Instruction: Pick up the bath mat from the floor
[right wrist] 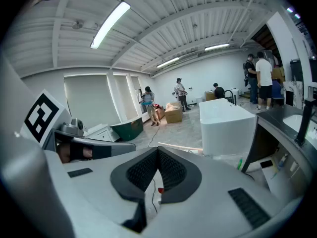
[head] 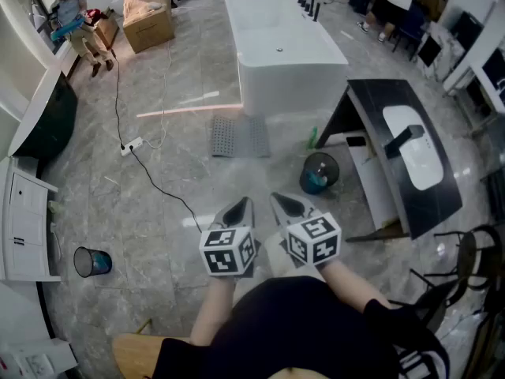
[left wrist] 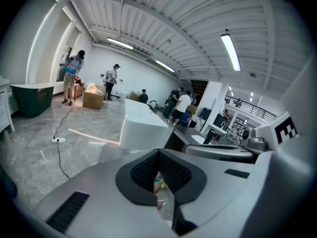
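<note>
Lying flat on the grey floor just in front of the white tub, the perforated mat is well apart from the left tongs and right tongs, which are held side by side, both closed and empty. A thin mat hugging smooth tile offers little edge to pinch, so the tongs may slip off or shove it against the tub. A black cable and a bin near the path could be snagged or knocked.
</note>
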